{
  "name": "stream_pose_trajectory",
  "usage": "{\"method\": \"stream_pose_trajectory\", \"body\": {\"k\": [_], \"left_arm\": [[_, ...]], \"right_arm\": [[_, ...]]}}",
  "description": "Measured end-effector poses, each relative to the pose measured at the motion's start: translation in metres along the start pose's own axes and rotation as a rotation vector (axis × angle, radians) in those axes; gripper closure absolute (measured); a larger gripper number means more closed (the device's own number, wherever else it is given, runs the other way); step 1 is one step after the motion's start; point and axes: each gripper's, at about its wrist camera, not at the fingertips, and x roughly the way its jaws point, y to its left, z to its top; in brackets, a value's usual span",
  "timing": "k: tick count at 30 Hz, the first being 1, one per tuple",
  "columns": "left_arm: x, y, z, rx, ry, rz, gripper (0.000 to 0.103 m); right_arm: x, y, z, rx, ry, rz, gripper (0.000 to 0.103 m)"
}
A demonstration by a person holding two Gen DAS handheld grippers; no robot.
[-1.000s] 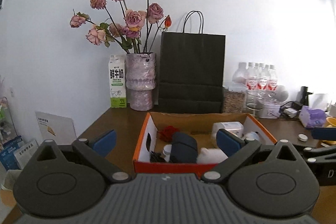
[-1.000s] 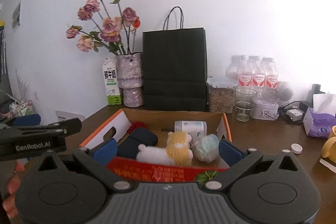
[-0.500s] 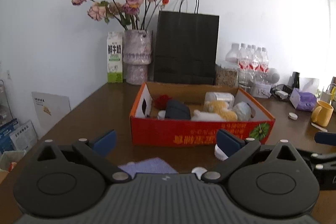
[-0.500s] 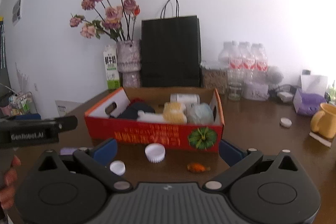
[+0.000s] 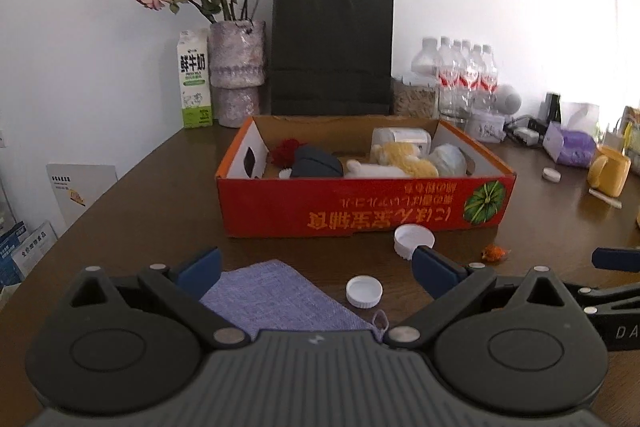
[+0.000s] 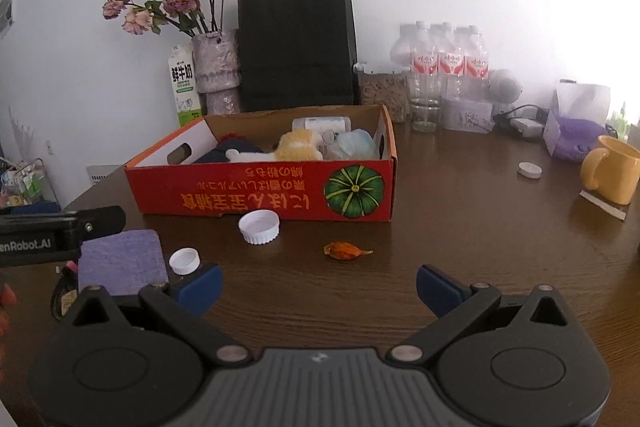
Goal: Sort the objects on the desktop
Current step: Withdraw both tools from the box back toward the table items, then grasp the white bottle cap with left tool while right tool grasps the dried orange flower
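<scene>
A red cardboard box (image 5: 360, 211) (image 6: 264, 193) stands mid-table and holds a plush toy (image 5: 396, 163), a dark pouch (image 5: 316, 163) and other items. In front of it lie a large white cap (image 5: 414, 239) (image 6: 259, 225), a small white cap (image 5: 364, 291) (image 6: 184, 261), an orange wrapped candy (image 5: 494, 253) (image 6: 344, 250) and a purple cloth pouch (image 5: 276, 297) (image 6: 122, 263). My left gripper (image 5: 316, 269) is open and empty above the purple pouch. My right gripper (image 6: 318, 287) is open and empty, just short of the candy.
Behind the box stand a vase of dried roses (image 5: 236, 75), a milk carton (image 5: 195, 83), a black paper bag (image 5: 332, 47) and water bottles (image 6: 440, 63). At the right are a yellow mug (image 6: 612, 169), a tissue pack (image 6: 576, 123) and a white lid (image 6: 530, 170).
Both grippers have pulled back from over the box toward the table's near side, so the caps, candy and purple pouch have come into view. Both stay open.
</scene>
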Motion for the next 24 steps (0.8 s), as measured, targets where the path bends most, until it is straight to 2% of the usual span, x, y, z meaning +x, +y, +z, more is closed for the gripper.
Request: {"method": "stream_pose_trajectory", "body": {"k": [9, 11, 13, 16, 24], "left_arm": [[0.032, -0.015, -0.001, 0.082, 0.072, -0.026, 0.001], [0.042, -0.021, -0.002, 0.114, 0.092, -0.032, 0.005], [0.053, -0.024, -0.004, 0.131, 0.120, -0.034, 0.020], [0.068, -0.026, -0.007, 0.133, 0.167, -0.047, 0.034], [0.082, -0.023, -0.011, 0.107, 0.218, -0.086, 0.053]], "right_arm": [[0.015, -0.011, -0.001, -0.002, 0.028, -0.022, 0.000], [0.019, -0.015, -0.003, 0.004, 0.040, -0.030, 0.000], [0.024, -0.018, -0.004, 0.010, 0.054, -0.033, 0.000], [0.030, -0.020, -0.005, 0.013, 0.069, -0.038, 0.000], [0.041, -0.023, -0.005, 0.015, 0.089, -0.041, 0.000]]}}
